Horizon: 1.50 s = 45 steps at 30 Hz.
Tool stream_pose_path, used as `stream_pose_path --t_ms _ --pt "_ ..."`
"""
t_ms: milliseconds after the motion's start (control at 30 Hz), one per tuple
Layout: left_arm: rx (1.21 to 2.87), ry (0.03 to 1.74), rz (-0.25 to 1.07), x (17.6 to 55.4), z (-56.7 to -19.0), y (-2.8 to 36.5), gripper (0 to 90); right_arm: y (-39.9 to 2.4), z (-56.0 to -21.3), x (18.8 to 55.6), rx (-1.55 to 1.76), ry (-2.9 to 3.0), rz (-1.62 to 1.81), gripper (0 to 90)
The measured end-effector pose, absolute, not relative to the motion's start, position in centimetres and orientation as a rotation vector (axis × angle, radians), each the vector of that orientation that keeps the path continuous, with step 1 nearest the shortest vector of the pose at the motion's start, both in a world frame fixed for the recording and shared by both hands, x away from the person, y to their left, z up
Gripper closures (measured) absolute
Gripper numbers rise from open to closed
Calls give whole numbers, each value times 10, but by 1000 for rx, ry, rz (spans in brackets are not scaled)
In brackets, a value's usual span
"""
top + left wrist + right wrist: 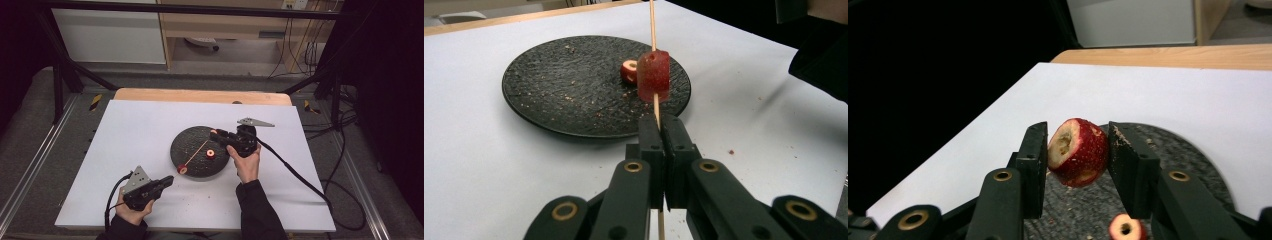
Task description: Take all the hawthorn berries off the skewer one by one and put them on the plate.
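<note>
— How far is the skewering?

— One red fruit piece [654,75] sits on the wooden skewer [653,22], pinched by the left gripper [663,131]. The right gripper [1075,150] clamps a second cored piece [1079,151] (hawthorn, perhaps) above the black plate [549,95]. A third piece [629,71] waits there.

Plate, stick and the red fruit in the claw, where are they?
Plate [554,90], left gripper view, its bare middle.
Stick [653,22], left gripper view, its top part.
Fruit [1080,152], right gripper view, its red skin.
</note>
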<state>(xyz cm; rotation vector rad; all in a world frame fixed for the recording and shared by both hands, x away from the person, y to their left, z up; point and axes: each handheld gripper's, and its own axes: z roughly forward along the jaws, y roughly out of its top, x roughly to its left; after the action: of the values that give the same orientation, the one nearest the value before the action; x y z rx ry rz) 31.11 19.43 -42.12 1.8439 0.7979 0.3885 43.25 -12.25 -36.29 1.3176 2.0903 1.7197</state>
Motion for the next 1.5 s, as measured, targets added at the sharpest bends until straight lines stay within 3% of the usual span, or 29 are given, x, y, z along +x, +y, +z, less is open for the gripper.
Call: stream_pose_path --t_ms 367,1000,1300,1500 --pt "1830 830 406 314 -421 200 884 -131 -369 436 1348 2082 1683 617" --pt "1839 825 400 314 -422 198 884 -130 -440 441 1484 2206 1447 615" --pt "1844 827 396 314 -422 198 883 -127 -447 440 1480 2230 1405 608" --pt "1846 827 395 314 -422 198 884 -129 -440 438 1456 2216 1423 548"
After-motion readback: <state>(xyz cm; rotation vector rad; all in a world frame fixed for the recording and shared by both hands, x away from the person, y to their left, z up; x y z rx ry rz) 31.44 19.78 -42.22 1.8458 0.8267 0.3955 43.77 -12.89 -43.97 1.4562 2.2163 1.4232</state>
